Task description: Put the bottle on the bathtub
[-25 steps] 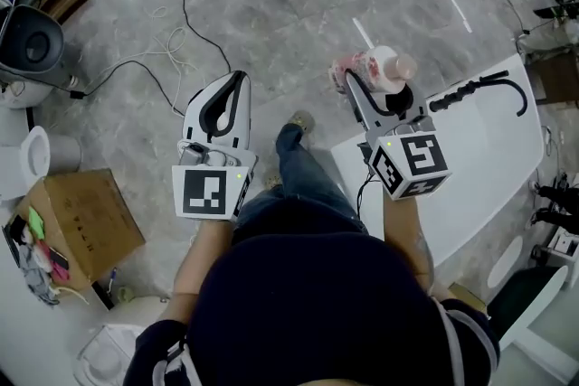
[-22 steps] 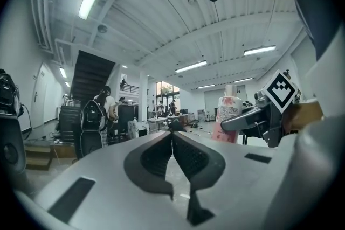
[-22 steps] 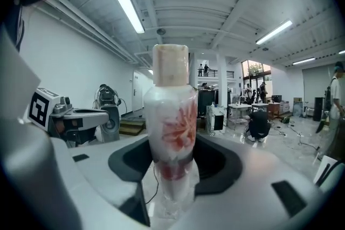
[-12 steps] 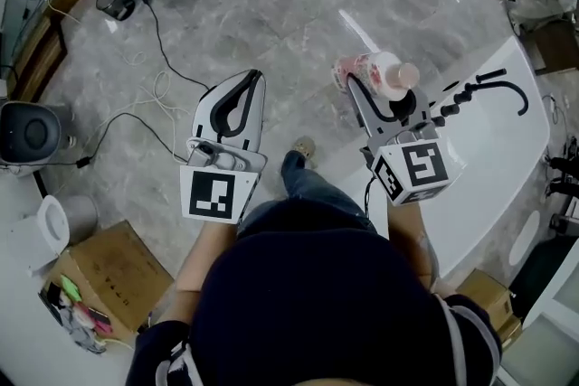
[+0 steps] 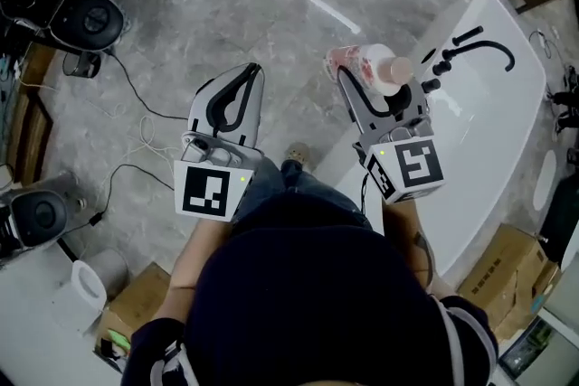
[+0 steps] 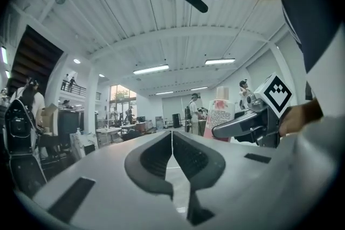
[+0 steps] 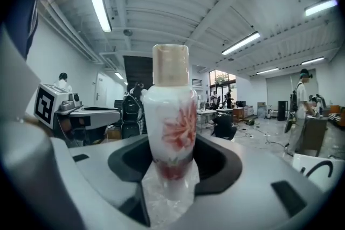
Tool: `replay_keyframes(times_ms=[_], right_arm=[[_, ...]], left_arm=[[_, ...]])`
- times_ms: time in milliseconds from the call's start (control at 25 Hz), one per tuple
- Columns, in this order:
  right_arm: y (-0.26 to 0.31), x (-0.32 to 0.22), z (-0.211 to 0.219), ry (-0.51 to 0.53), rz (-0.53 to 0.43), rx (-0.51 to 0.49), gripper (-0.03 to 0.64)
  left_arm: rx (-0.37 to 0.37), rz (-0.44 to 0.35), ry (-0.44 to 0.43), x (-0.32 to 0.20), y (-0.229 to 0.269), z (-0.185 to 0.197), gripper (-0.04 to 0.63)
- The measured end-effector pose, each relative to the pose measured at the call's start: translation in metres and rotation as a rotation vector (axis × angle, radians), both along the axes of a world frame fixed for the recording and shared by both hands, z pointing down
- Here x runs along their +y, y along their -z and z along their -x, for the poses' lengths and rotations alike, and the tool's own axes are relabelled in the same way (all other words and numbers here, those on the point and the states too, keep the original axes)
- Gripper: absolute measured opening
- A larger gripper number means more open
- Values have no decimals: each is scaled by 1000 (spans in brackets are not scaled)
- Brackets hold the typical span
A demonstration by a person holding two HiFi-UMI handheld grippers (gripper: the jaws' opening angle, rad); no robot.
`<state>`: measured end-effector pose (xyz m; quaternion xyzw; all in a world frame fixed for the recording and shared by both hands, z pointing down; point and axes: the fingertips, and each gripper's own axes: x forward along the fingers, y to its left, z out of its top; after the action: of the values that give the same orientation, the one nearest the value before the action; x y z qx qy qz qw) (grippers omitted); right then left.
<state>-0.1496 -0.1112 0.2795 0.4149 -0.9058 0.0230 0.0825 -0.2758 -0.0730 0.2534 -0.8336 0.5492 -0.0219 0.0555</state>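
Note:
A white bottle (image 5: 373, 68) with a red flower print and a tan cap is held upright in my right gripper (image 5: 366, 79), which is shut on it. It fills the middle of the right gripper view, bottle (image 7: 171, 118) between the jaws of the right gripper (image 7: 171, 161). The white bathtub (image 5: 493, 117) lies to the right of it, with a black faucet (image 5: 484, 50) on its rim. My left gripper (image 5: 242, 81) hangs over the floor to the left, shut and empty; its jaws meet in the left gripper view, left gripper (image 6: 171, 140), where the bottle (image 6: 218, 116) shows at the right.
Grey marble floor (image 5: 226, 4) lies below. Black cables (image 5: 140, 117) run across it at the left, near black speakers (image 5: 86, 14). Cardboard boxes (image 5: 507, 271) stand at the lower right and another box (image 5: 136, 303) at the lower left. The person's shoe (image 5: 297, 155) is between the grippers.
The view has swung: the bathtub and faucet now sit higher and further right, the speakers have moved into the upper left. Both grippers keep their hold and spacing.

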Motion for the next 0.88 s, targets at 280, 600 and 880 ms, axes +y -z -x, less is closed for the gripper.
replay_keyframes(times_ms=[280,600,880], right_arm=[[-14,-10,-80,-205,38,7,238],[-30,10,-187,-546,79,13,238],[-42,20,-245,-799,112,14,238]], left_arm=[[-4,23,-198,-42,-4,-71,28],[-8,44,-502,-71,-12,-174,28],[-22,72,-768,-96,-27,-252,28]])
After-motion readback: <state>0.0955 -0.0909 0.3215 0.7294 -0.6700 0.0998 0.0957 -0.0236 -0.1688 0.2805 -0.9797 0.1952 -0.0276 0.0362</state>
